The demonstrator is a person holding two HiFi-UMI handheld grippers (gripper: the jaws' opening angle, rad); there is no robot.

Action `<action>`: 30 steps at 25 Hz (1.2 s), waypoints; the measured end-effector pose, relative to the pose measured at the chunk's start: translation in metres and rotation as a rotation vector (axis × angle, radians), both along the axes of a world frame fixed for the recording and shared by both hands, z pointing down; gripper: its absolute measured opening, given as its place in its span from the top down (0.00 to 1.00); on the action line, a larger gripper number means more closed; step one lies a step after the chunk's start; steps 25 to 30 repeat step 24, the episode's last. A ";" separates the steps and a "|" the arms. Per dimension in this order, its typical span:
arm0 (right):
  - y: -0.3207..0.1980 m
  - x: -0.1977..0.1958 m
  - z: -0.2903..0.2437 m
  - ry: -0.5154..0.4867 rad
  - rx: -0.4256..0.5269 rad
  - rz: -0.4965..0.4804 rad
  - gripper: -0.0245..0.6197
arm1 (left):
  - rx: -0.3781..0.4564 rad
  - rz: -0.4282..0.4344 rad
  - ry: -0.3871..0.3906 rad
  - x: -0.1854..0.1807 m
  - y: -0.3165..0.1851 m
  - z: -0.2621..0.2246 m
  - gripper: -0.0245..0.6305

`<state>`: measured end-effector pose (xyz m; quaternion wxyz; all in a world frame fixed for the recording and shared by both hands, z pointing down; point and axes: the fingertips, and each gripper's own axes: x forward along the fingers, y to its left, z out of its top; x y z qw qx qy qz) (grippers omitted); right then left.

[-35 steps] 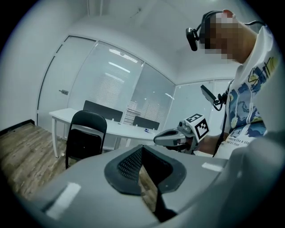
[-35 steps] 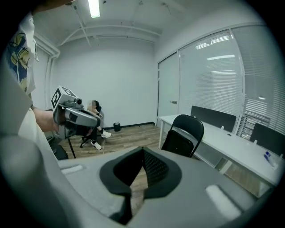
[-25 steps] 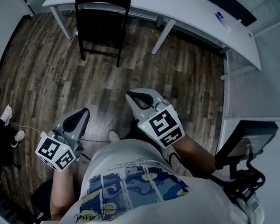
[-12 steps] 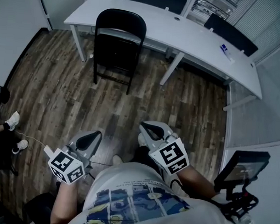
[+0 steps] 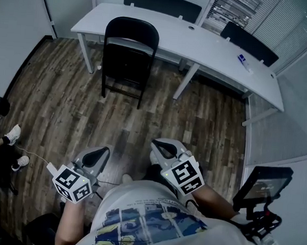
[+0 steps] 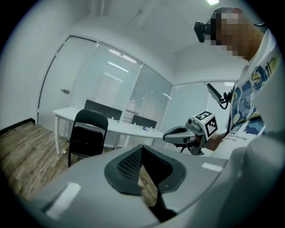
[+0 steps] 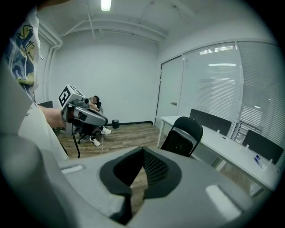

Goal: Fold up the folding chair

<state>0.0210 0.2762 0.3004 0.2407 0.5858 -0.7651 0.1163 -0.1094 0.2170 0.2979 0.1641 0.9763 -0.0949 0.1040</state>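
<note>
A black metal folding chair [image 5: 128, 58] stands unfolded on the dark wood-plank floor [image 5: 54, 100], just in front of a long white desk [image 5: 213, 47], with its backrest toward the desk. The person stands well back from it and holds both tools low, near the body. The left gripper [image 5: 98, 154] and the right gripper [image 5: 161, 146] each have their jaws closed together with nothing between them, and both point toward the chair. Each gripper carries a cube with black-and-white square code patterns. A small blue-and-white object [image 5: 243, 59] lies on the desk, its label too small to read. The person's white shirt [image 5: 150, 220] has a blue-and-yellow graphic, and its line of print is illegible.
</note>
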 end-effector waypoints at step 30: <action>0.011 -0.001 0.007 -0.006 -0.018 0.020 0.96 | -0.031 0.003 -0.039 -0.005 0.007 0.010 0.96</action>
